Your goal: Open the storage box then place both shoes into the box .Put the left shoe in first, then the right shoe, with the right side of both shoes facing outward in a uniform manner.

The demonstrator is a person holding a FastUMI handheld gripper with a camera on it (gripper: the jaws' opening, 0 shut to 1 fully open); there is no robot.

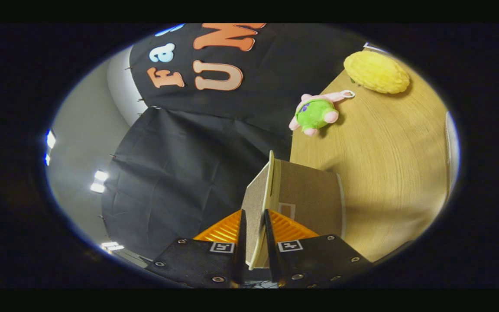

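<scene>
My gripper (254,219) is shut on the thin edge of the storage box's lid (258,195), a grey-brown panel with a pale rim that runs up between the two fingers. The lid stands swung away from the box body (312,197), a brown box with a small square mark on its side, which rests on the wooden table (388,173) just beyond the right finger. The whole view is tilted, so the table stands almost upright beside the box. The box's inside is hidden from here.
A green and pink plush toy (315,113) with a key ring lies on the table beyond the box. Farther off lies a yellow textured plush (377,71). The black cloth wall (180,173) hangs behind the lid.
</scene>
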